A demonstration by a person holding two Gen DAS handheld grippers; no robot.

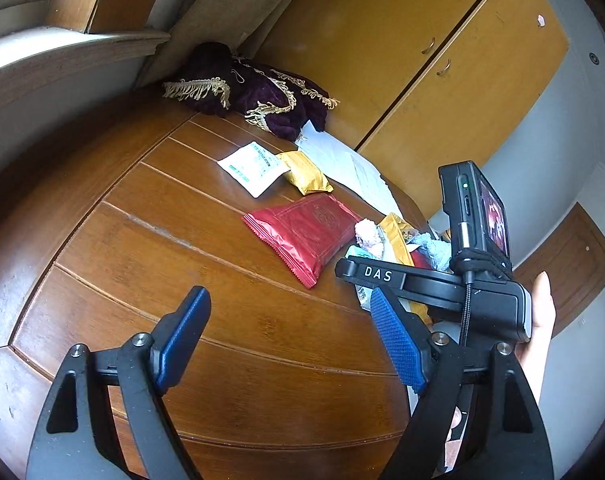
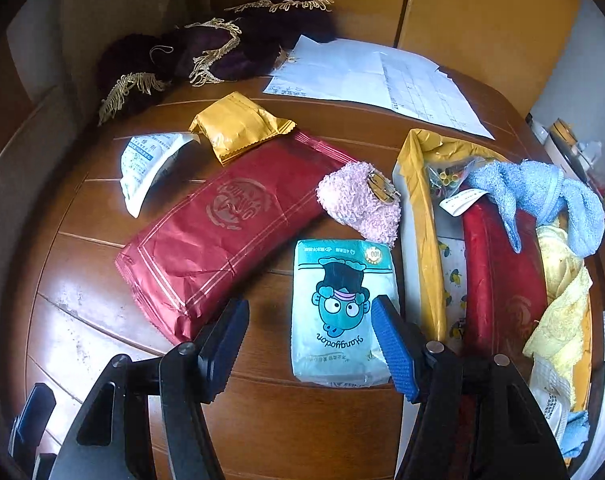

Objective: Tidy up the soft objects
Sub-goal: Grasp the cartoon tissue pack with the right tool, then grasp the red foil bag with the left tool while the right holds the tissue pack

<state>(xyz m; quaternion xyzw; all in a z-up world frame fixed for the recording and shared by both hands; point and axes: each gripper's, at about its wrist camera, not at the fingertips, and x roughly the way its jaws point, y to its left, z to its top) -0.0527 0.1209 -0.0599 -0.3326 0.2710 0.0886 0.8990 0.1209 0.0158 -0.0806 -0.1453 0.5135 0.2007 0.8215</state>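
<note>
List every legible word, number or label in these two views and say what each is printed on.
"DAS": on the right gripper arm, left wrist view.
"100": round badge on the teal tissue pack.
"Yangodon", upside down, uncertain: same pack.
Round emblem on the red packet: lettering unreadable.
White sachet, papers: print too small.

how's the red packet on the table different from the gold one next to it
The red packet is clearly larger and longer than the gold packet. The red packet lies flat with a round emblem printed on its face; the gold packet is puffier and shows no printing. The red packet sits nearer the right gripper, the gold packet farther back by the purple fringed cloth. Both are sealed foil-like packets with crimped ends, resting on the wooden table.
</note>
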